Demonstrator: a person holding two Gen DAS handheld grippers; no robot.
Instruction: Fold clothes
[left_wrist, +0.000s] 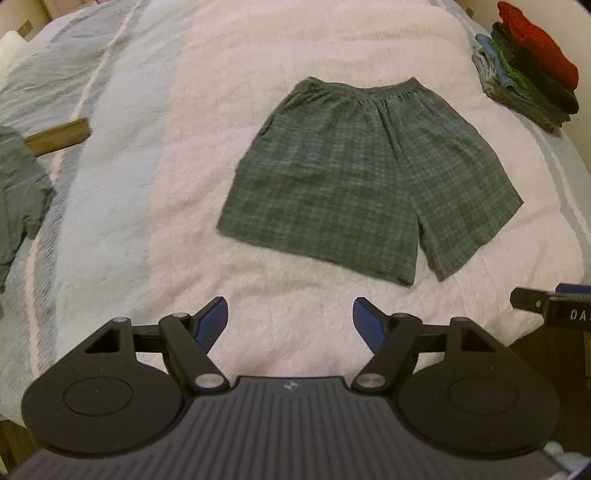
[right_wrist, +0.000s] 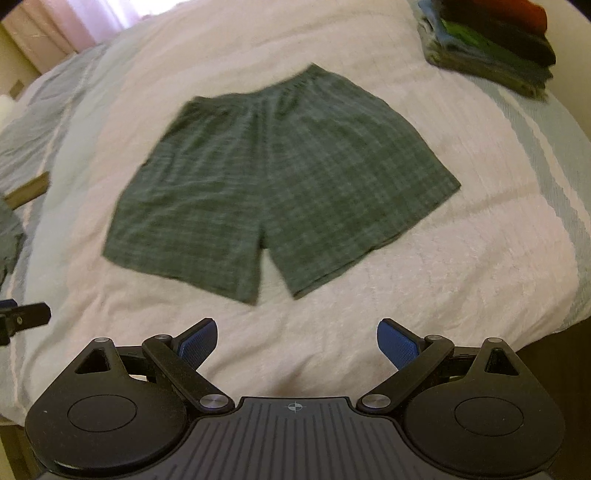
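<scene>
The plaid shorts (left_wrist: 365, 181) lie flat ahead of both spread, empty jaws, hems nearest, waistband farthest.

One pair of plaid shorts (left_wrist: 365, 177) on one bed (left_wrist: 258, 55). One stack of folded clothes (left_wrist: 528, 70). One loose grey-green garment (left_wrist: 18, 192). Two grippers, left (left_wrist: 290, 321) and right (right_wrist: 295, 341).

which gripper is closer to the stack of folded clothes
Right. The right gripper hovers open off the plaid shorts' hems, on the side of the folded stack; the left gripper, also open, sits farther left.
</scene>
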